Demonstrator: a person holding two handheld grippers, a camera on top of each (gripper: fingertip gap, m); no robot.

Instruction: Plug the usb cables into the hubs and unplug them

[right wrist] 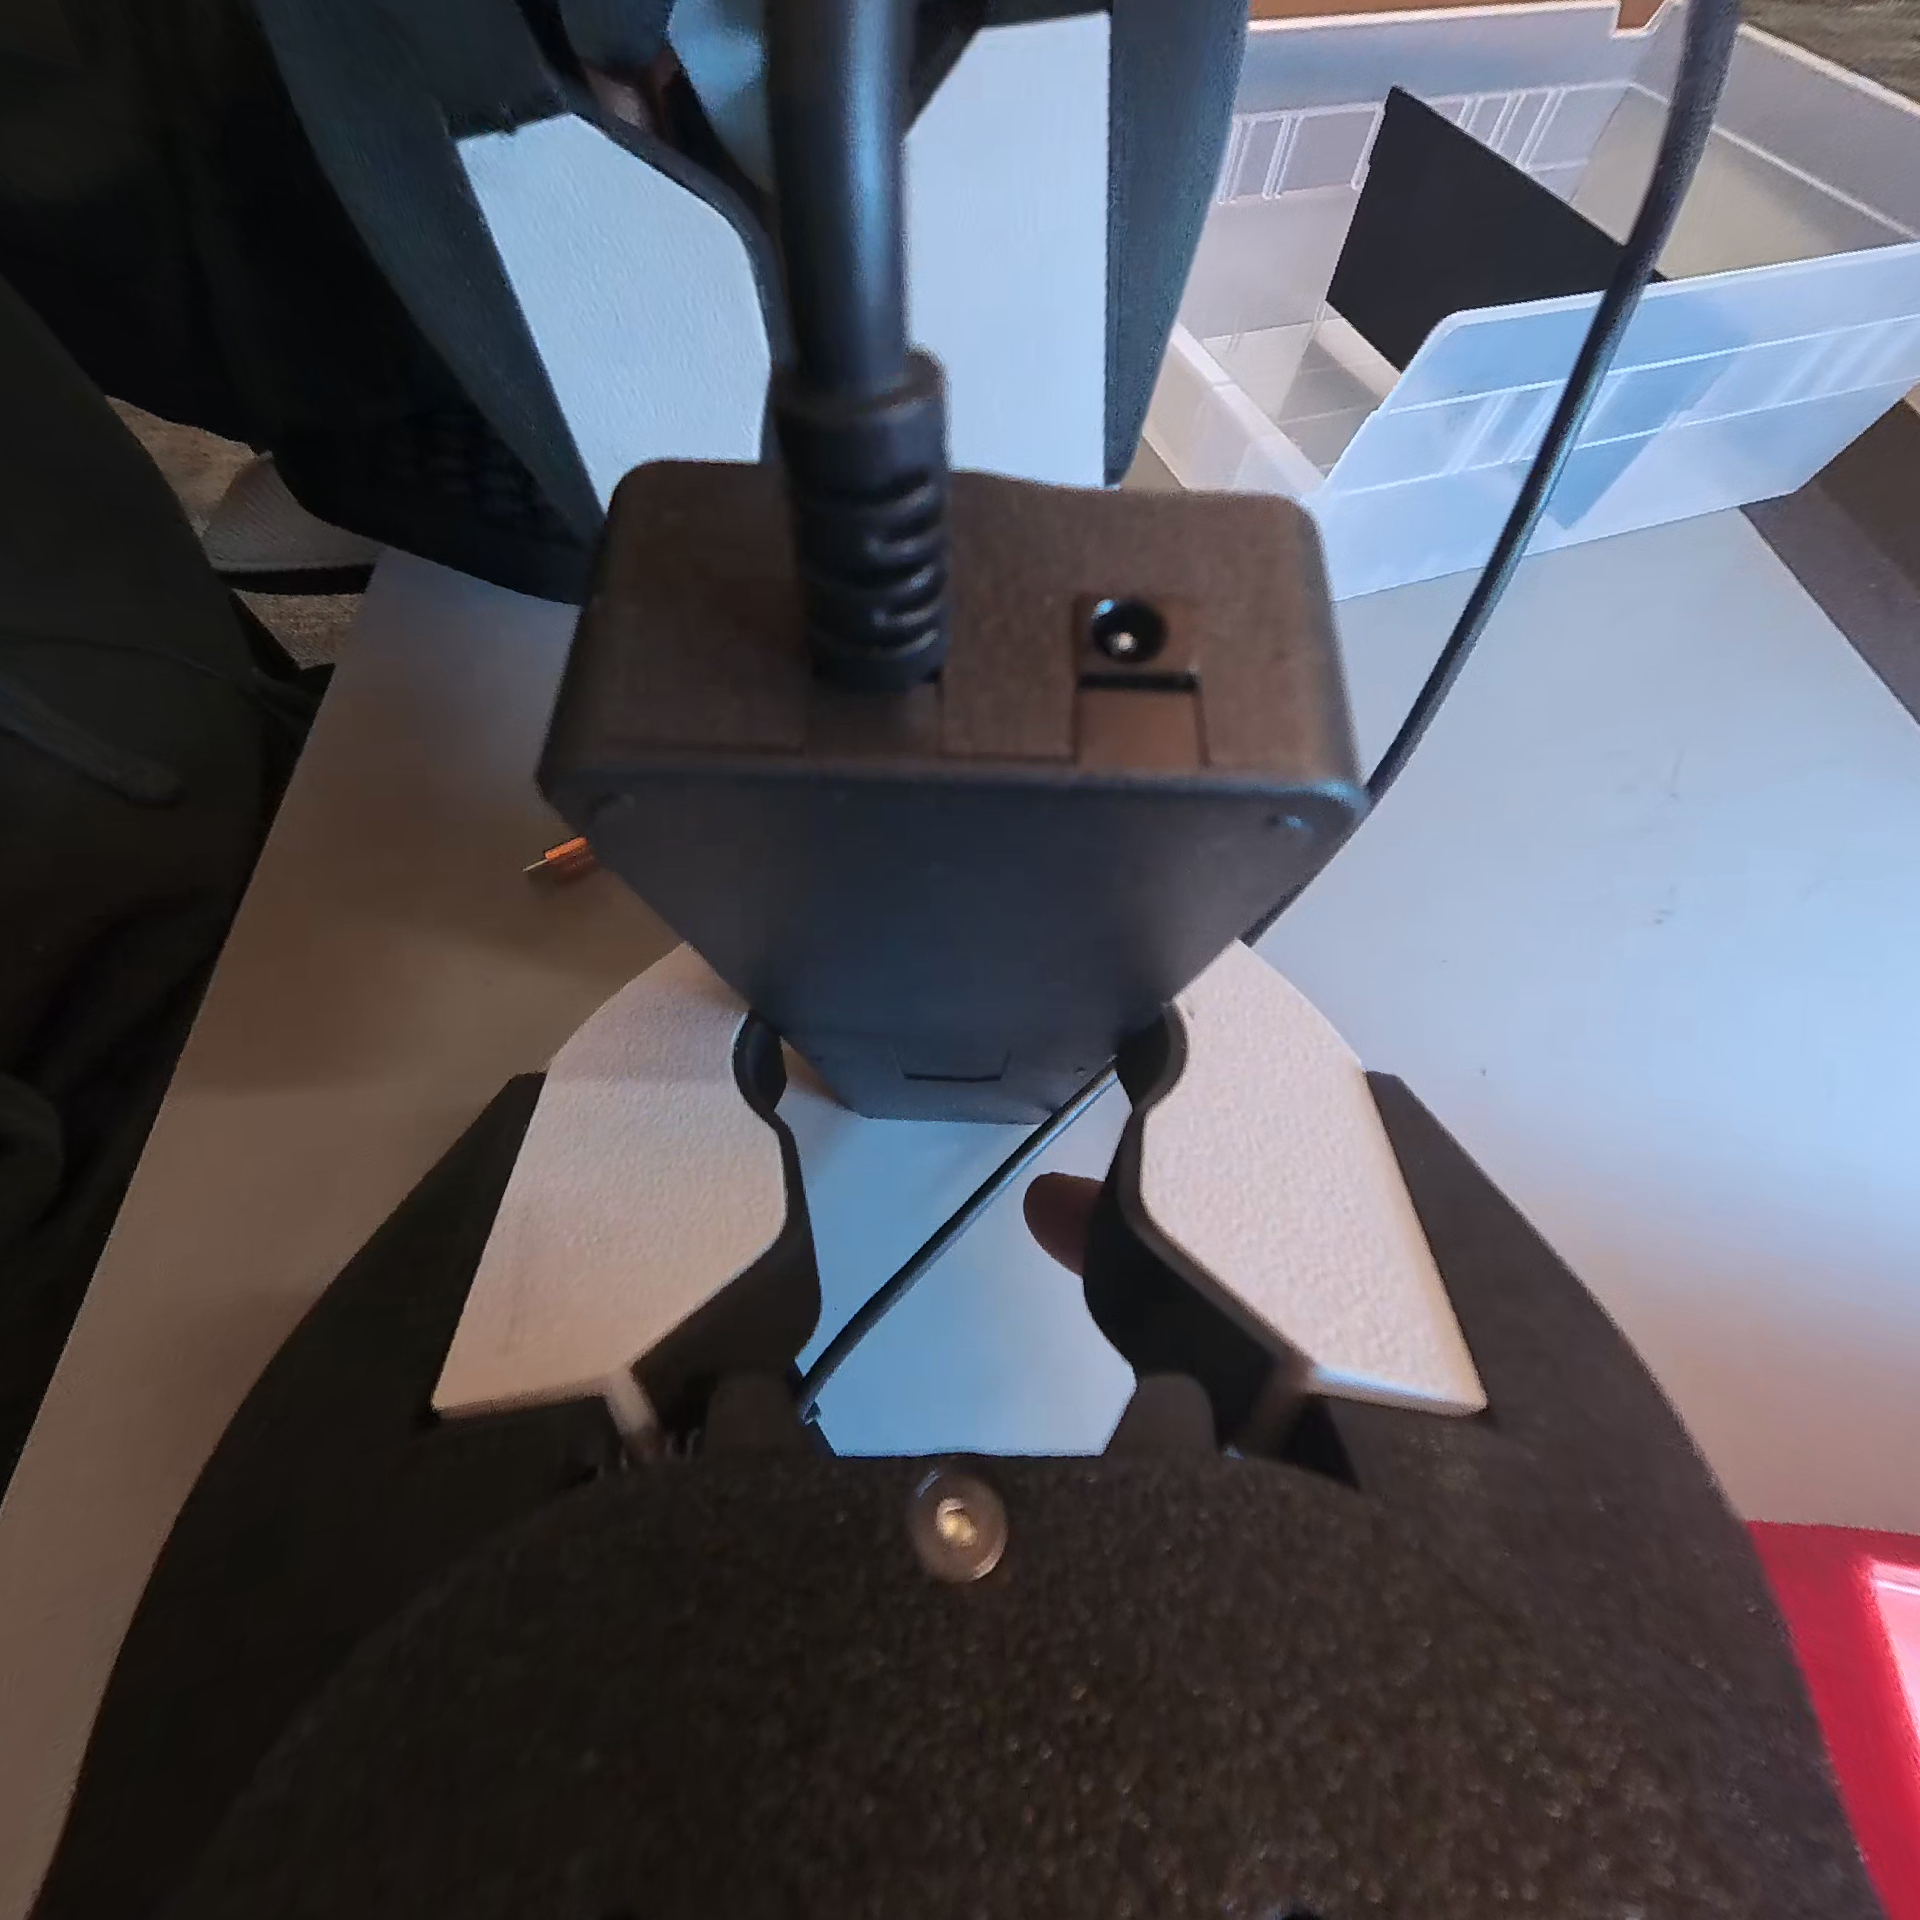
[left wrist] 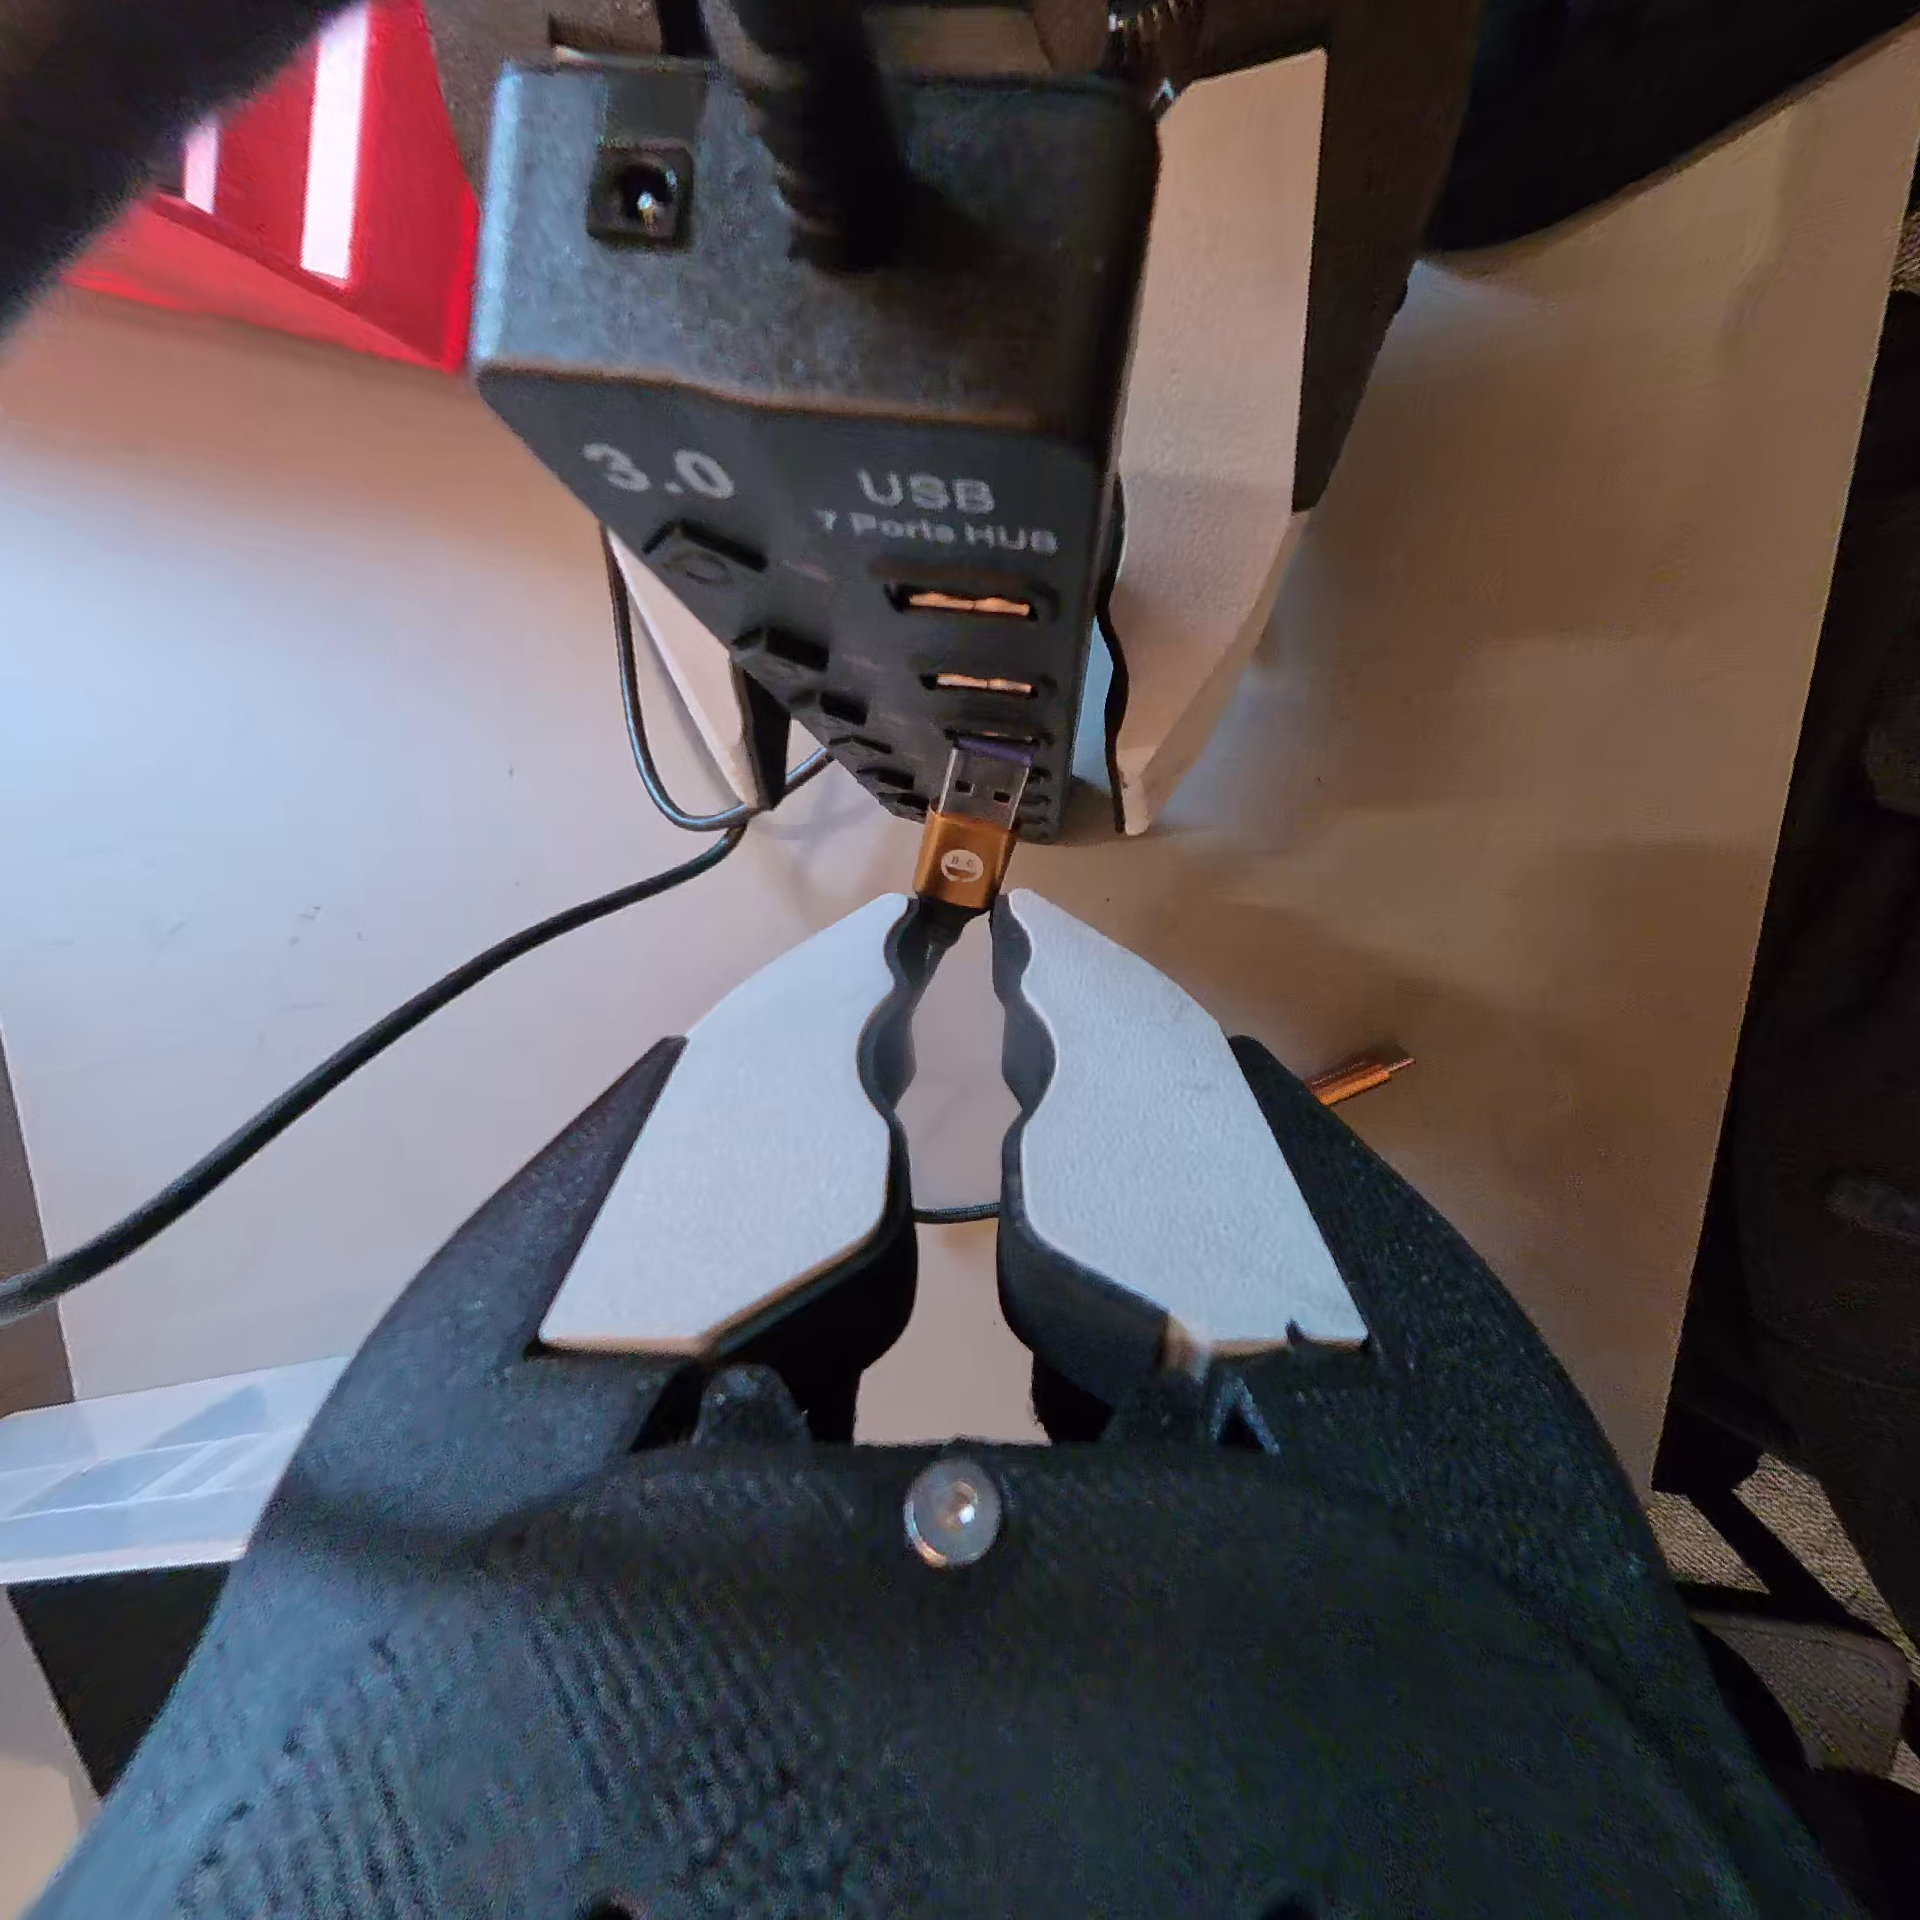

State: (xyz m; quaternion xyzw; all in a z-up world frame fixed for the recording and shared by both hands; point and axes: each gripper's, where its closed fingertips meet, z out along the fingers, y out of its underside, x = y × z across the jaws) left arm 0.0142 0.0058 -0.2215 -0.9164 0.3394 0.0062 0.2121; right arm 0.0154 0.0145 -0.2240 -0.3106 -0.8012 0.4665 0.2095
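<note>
1. The step in hand looks like seating — or pulling — the USB plug (left wrist: 964, 821) at a port low on the face of the black hub (left wrist: 821, 436), which fills the upper centre of the left wrist view. The metal tip sits at the port mouth; whether it is going in or out cannot be told.

2. To do it well, keep the plug's axis square to the port and move it straight along that line. Twisting would bind the shell.

3. The left gripper (left wrist: 951, 914) has its white fingers (left wrist: 790, 1122) drawn close, pinching the cable just behind the plug's orange collar, at frame centre. A grip on the collar itself would give firmer control, I judge.

4. The right gripper (right wrist: 961, 1049) clamps the hub's (right wrist: 935, 862) narrow end between its tips at mid-frame, holding it raised off the white table (right wrist: 1610, 935), thick lead (right wrist: 862, 416) running to the top edge.

5. Pose: the two tools face each other along the hub's length — the right should brace against the push. A thin black cable (right wrist: 1538, 499) crosses between the right jaws; mind it does not snag.
</note>
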